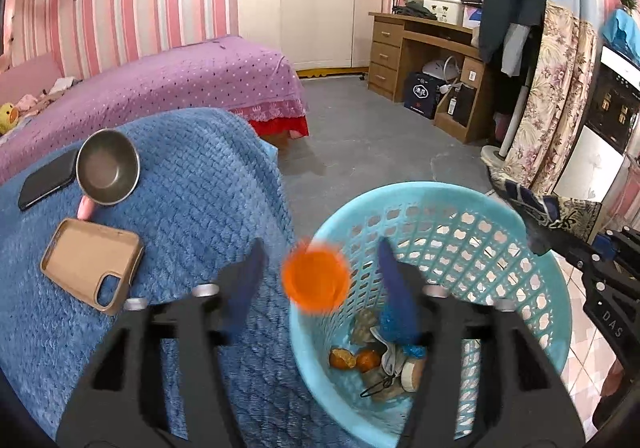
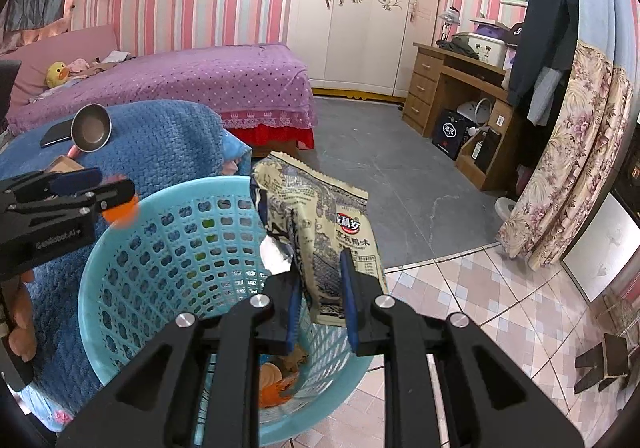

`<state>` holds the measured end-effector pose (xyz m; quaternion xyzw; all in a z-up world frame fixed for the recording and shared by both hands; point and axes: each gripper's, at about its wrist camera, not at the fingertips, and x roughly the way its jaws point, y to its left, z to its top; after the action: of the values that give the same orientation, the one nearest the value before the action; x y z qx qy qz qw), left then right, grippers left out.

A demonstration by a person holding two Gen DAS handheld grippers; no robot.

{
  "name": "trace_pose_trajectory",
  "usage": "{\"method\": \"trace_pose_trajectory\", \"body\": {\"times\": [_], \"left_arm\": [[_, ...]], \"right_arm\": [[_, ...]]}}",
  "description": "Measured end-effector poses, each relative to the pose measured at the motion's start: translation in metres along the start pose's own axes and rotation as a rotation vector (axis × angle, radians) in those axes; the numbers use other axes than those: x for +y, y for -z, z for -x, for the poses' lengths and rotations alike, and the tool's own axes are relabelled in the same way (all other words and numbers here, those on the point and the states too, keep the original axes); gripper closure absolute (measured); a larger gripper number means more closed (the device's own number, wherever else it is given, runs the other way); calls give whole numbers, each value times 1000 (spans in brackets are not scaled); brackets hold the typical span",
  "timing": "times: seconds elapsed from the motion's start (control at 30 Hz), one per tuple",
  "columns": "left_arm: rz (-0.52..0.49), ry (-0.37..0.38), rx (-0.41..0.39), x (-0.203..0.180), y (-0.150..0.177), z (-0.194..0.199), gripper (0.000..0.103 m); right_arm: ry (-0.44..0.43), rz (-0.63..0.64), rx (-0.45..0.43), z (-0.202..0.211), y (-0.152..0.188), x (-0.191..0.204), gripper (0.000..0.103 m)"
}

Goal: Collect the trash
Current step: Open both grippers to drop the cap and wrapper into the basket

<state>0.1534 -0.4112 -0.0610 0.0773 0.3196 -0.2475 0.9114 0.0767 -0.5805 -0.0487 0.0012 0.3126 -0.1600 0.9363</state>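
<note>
A light blue plastic basket (image 1: 472, 207) stands on the floor beside a blue blanket (image 1: 192, 183). It holds orange peels (image 1: 354, 360) and other scraps. My left gripper (image 1: 320, 268) is open above the basket's near rim. A blurred orange peel (image 1: 315, 276) hangs in the air between its fingers, not held. The peel also shows in the right wrist view (image 2: 122, 209). My right gripper (image 2: 320, 284) is shut on a beige snack bag (image 2: 320, 215) and holds it over the basket (image 2: 168, 219).
On the blanket lie a metal bowl (image 1: 108, 167), a tan phone case (image 1: 93, 264) and a black phone (image 1: 48, 179). A purple bed (image 1: 168, 83) is behind. A wooden desk (image 1: 424, 55) and floral cloth (image 1: 556, 95) stand at the right.
</note>
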Motion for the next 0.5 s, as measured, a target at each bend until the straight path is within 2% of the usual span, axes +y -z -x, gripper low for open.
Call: {"method": "trace_pose_trajectory", "body": {"times": [0.03, 0.1, 0.23, 0.5], "left_arm": [[4, -16, -10, 3, 0, 2, 25], [8, -31, -22, 8, 0, 3, 19], [21, -60, -23, 22, -1, 8, 13], [55, -97, -25, 49, 3, 16, 11]], "right_arm": [[-1, -2, 0, 0, 0, 0, 85], [-2, -3, -3, 1, 3, 0, 85], [-7, -6, -3, 1, 3, 0, 85], [-21, -1, 0, -2, 5, 12, 84]]}}
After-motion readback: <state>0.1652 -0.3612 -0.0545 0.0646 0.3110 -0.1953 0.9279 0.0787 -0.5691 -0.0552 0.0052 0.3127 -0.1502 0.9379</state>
